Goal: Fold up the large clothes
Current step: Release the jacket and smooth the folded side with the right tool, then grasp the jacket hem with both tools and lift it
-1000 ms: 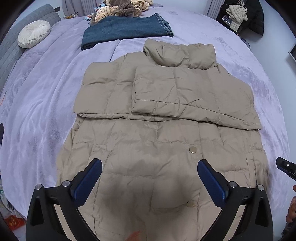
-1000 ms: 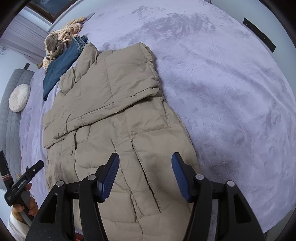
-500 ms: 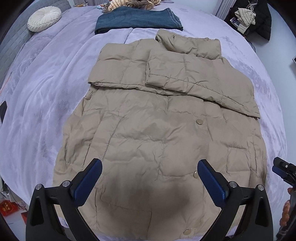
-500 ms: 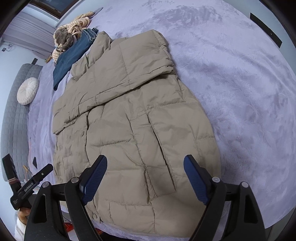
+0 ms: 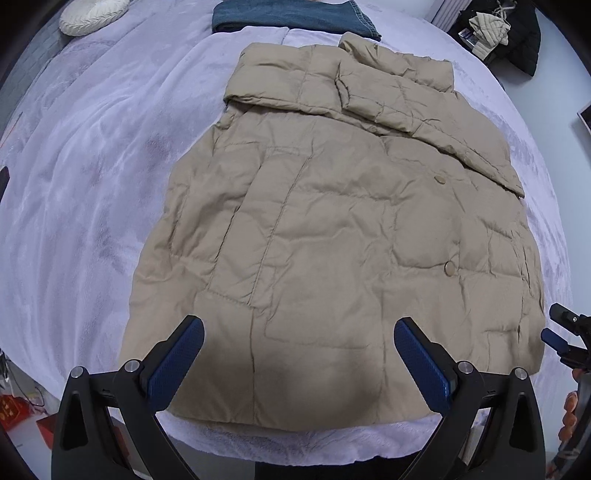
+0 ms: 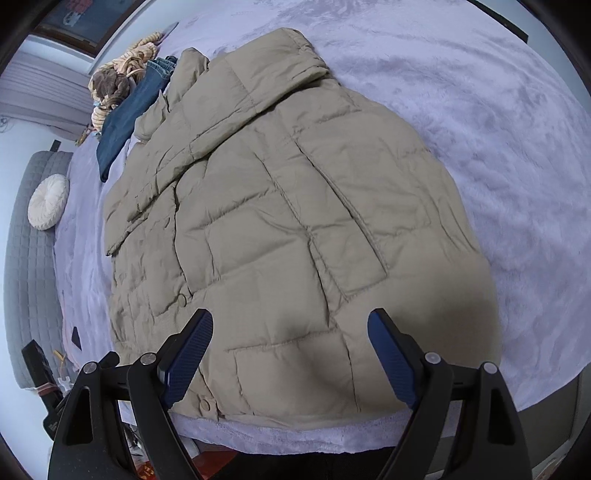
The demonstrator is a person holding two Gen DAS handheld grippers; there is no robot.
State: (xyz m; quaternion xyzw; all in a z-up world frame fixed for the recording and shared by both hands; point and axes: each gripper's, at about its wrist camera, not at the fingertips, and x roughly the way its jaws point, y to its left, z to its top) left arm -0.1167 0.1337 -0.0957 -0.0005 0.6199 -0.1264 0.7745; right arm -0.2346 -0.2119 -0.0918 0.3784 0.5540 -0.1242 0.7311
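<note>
- Tan coat (image 5: 332, 236) is lying flat on the lilac blanket (image 5: 81, 206), sleeves folded across the chest, hem just short of the near bed edge.
- Left gripper (image 5: 299, 354) is hovering over the hem, jaws wide apart, nothing between them.
- Right gripper (image 6: 290, 350) is hovering likewise; its jaws have just been opening, now wide, empty.
- Bare blanket is lying open on both sides of the coat.
- No readable writing.
- Left view alone is showing dark clothes (image 5: 498, 29); right view alone a grey headboard (image 6: 26, 280) and striped bundle (image 6: 122, 74). Jeans (image 5: 291, 14) and round cushion (image 5: 92, 14) appear in both.
</note>
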